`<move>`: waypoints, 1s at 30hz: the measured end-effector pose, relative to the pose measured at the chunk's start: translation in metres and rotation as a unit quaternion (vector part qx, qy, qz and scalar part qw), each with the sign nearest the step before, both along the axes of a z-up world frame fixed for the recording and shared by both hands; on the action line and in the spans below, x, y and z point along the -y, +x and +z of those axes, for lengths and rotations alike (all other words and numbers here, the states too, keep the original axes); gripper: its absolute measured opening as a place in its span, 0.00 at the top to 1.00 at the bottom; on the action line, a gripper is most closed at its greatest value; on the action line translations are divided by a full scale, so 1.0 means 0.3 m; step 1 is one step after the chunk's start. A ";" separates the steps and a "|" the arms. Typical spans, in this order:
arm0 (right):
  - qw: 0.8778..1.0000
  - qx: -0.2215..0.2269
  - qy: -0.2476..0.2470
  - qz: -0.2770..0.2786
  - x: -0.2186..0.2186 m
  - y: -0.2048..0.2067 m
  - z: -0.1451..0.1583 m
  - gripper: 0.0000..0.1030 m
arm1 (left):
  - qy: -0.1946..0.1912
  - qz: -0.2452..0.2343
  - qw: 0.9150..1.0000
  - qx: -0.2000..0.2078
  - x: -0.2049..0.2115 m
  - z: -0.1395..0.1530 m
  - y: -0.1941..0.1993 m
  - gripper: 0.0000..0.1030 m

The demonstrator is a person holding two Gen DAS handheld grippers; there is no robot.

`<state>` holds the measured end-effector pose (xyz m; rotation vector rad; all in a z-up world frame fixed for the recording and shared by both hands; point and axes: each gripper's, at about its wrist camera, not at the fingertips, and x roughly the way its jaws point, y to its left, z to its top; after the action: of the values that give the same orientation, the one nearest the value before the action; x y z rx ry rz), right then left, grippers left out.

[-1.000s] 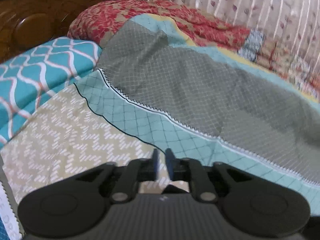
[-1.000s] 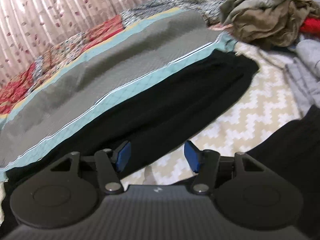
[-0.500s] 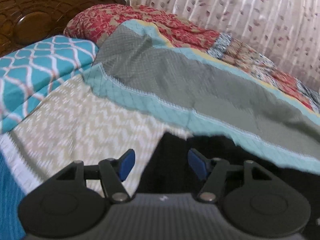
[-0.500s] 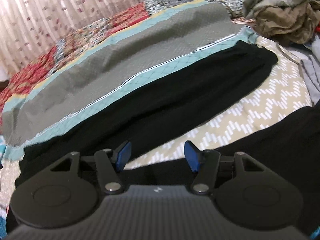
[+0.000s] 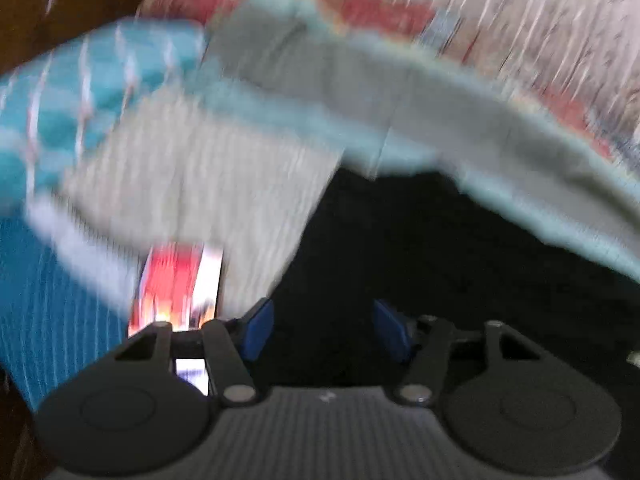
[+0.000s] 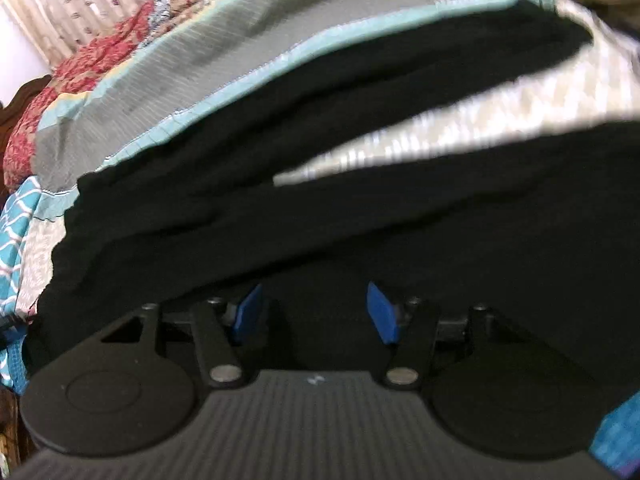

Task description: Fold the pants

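Observation:
Black pants [image 6: 320, 216] lie spread flat on the bed, two legs parted by a wedge of beige zigzag sheet [image 6: 460, 128]. In the right wrist view my right gripper [image 6: 316, 314] is open and empty, low over the near black cloth. In the blurred left wrist view the pants [image 5: 440, 260] fill the lower right. My left gripper [image 5: 322, 330] is open and empty, above the pants' left edge where it meets the beige sheet [image 5: 224, 184].
A grey and teal quilt [image 6: 240, 64] lies along the far side of the pants. A red floral blanket [image 6: 80, 64], a teal patterned pillow [image 5: 92, 92] and a striped curtain [image 5: 540, 20] lie beyond. A red and white object [image 5: 176, 280] lies near the left fingers.
My left gripper opened and pulled back, bringing the pants into view. My right gripper stayed open and drew back, showing both legs.

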<state>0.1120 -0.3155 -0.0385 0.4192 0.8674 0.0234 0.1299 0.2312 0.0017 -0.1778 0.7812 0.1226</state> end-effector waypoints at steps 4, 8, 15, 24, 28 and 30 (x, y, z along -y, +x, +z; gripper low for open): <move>0.997 0.048 -0.010 -0.068 0.206 0.107 0.177 0.41 | 0.121 -0.056 0.988 0.077 0.145 0.125 0.165 0.23; 0.989 0.052 -0.046 -0.130 0.417 0.301 0.267 0.40 | 0.204 -0.171 0.958 0.102 0.341 0.071 0.357 0.09; 0.976 -0.005 -0.038 -0.213 0.704 0.619 0.151 0.31 | 0.251 -0.226 0.941 0.034 0.480 -0.196 0.629 0.08; 0.961 -0.088 -0.067 -0.252 0.721 0.825 -0.050 0.29 | 0.274 -0.268 0.924 0.009 0.522 -0.321 0.647 0.79; 0.951 -0.104 -0.164 -0.241 0.657 0.899 -0.097 0.54 | 0.302 -0.259 0.917 0.032 0.561 -0.307 0.595 0.89; 0.955 -0.097 -0.161 -0.231 0.665 0.893 -0.089 0.92 | 0.295 -0.249 0.921 0.050 0.552 -0.273 0.569 0.89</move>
<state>0.3799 -0.5150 -0.0653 0.3117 0.9291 -0.5918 0.3007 0.0655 -0.0803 0.5839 0.6370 -0.1363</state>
